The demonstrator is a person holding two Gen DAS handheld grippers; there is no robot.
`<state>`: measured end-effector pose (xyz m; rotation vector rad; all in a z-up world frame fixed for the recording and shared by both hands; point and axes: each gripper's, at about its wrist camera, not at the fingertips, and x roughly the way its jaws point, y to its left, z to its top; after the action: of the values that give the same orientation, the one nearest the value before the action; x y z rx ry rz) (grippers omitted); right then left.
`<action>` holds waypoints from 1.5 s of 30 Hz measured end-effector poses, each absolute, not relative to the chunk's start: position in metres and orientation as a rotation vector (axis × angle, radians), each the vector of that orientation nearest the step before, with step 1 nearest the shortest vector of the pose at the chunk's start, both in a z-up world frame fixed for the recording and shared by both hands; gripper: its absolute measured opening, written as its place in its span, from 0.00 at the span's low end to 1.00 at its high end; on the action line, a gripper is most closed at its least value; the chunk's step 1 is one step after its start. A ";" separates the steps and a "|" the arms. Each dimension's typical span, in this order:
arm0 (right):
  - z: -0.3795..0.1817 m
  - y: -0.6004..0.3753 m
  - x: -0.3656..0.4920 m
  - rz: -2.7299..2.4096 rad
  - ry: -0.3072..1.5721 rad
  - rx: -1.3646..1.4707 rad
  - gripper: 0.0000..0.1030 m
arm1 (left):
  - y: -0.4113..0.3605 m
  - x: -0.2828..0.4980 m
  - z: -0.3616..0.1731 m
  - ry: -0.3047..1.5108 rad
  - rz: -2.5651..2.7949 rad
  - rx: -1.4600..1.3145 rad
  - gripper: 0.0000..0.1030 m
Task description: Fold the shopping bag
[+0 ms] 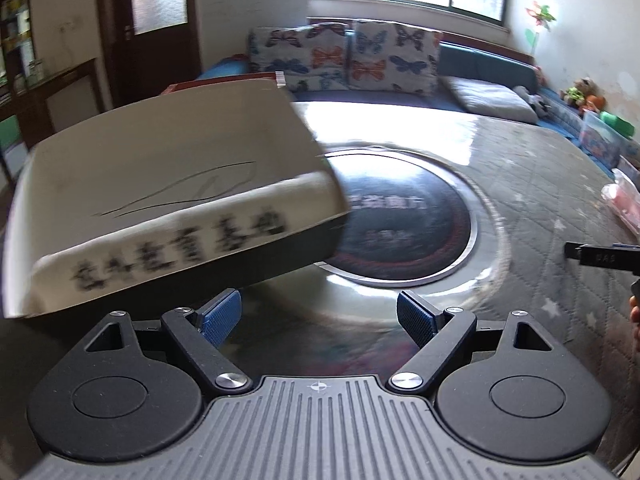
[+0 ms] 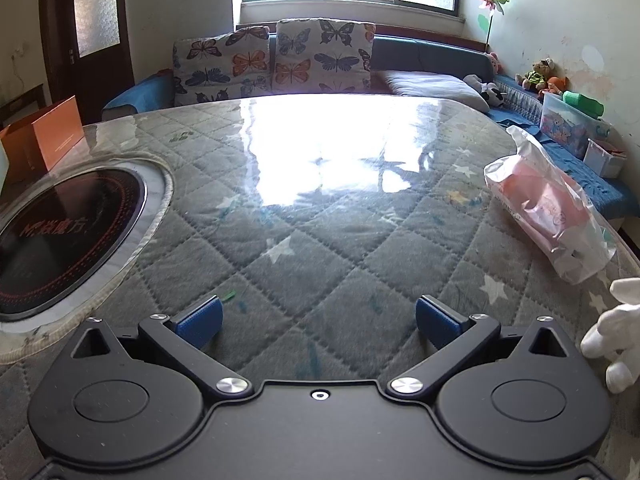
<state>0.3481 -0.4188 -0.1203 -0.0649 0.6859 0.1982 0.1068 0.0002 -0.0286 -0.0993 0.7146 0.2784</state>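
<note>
The cream paper shopping bag [image 1: 172, 200], stiff and boxy, fills the left half of the left wrist view, tilted, with a thin curved line drawing on its broad face and blurred black characters along its narrow side that cannot be read. In the right wrist view its orange paper face [image 2: 56, 132] shows at the left edge. The left gripper [image 1: 319, 316] has its blue ribbed pads spread apart, holding nothing, just below the bag. The right gripper [image 2: 319, 320] is likewise spread wide and empty over the grey quilted star-print table cover [image 2: 320, 240] under glossy clear sheeting. A round black glass cooktop [image 2: 68, 232] with a metal ring carries red dotted circles and partly legible characters. A crinkled translucent plastic bag [image 2: 552, 208] with pink contents lies at right.
</note>
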 end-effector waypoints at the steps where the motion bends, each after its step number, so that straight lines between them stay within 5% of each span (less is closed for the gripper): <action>1: -0.120 -0.420 0.350 0.196 0.683 -0.064 1.00 | 0.006 0.101 -0.027 0.713 0.295 -0.104 0.84; 45: -0.123 -0.416 0.362 0.179 0.661 -0.057 1.00 | 0.216 -0.029 -0.037 0.666 0.887 -0.330 0.84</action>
<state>0.3622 -0.4160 -0.1235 -0.0574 0.6609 0.1787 -0.0295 0.2163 -0.0366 -0.3297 0.6657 0.8872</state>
